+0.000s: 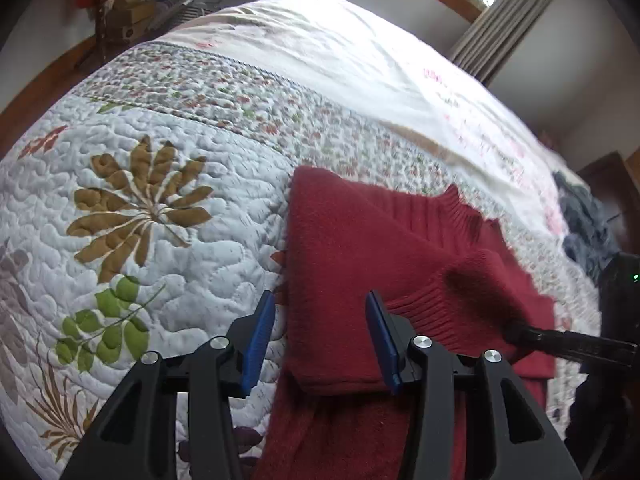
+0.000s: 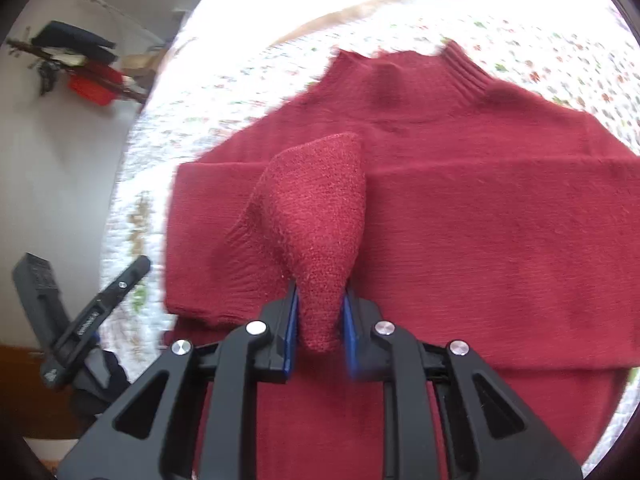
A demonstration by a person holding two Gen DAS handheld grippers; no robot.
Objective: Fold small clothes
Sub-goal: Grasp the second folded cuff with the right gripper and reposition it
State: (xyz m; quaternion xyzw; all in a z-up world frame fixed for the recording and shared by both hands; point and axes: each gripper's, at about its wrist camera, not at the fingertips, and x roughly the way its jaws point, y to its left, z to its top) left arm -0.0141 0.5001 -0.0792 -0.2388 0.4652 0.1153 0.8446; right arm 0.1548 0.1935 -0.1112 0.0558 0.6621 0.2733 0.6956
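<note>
Quilted bedspread (image 1: 168,208) with a big brown flower (image 1: 140,212) and a green leafy sprig (image 1: 104,328) up ahead-left of the left fingers. Gray curtain (image 1: 508,12) far ahead-right, dark pile of clothes (image 1: 588,228) off right. Wall hooks with stuff (image 2: 76,64) far left of the right fingers.

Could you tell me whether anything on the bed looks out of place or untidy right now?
Only mildly: a dark grey garment lies crumpled near the bed's far edge. The red sweater lies flat on the quilt, one sleeve cuff pinched in the right tongs.
</note>
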